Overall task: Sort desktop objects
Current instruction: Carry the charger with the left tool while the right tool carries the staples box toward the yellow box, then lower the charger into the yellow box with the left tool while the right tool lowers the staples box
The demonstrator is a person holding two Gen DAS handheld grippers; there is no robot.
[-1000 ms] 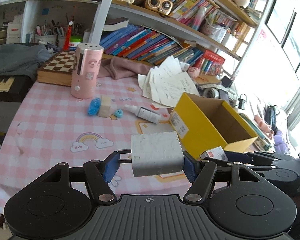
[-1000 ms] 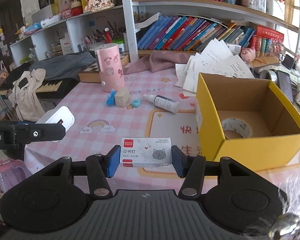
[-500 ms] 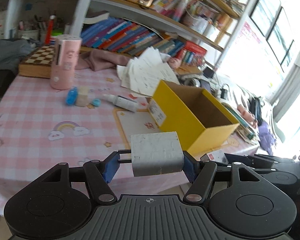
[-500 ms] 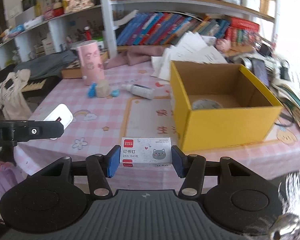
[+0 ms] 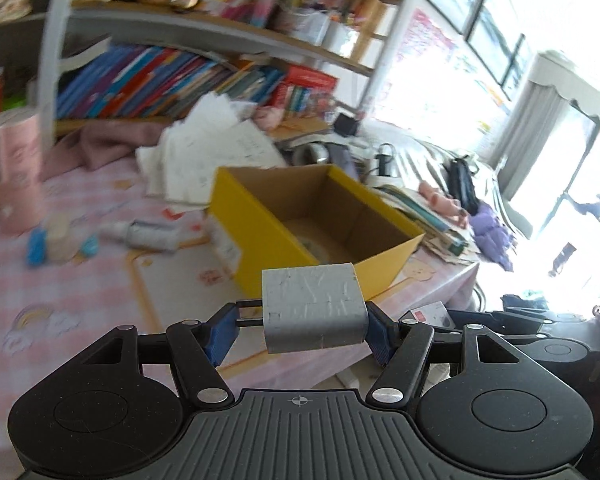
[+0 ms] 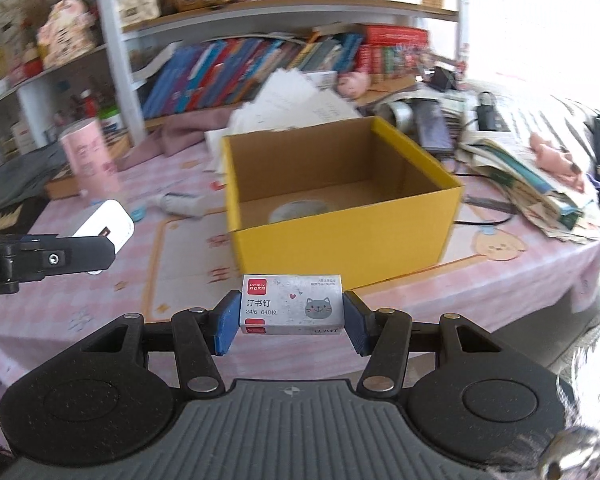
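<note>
Looking along my left hand-held gripper, I saw its blue pads pinching a white charger by its ends, long axis crosswise between the fingers, the two metal prongs pointing at the left pad. My right hand-held gripper pinched a staple box the same way, long side across, printed face up and toward the camera. Both things hung above the near edge of the pink checked bench. The yellow box stood just ahead, open top up, one corner turned toward my left gripper, a tape roll flat on its floor. Bare cloth lay between grippers and box; a small bottle lay to the box's left.
</note>
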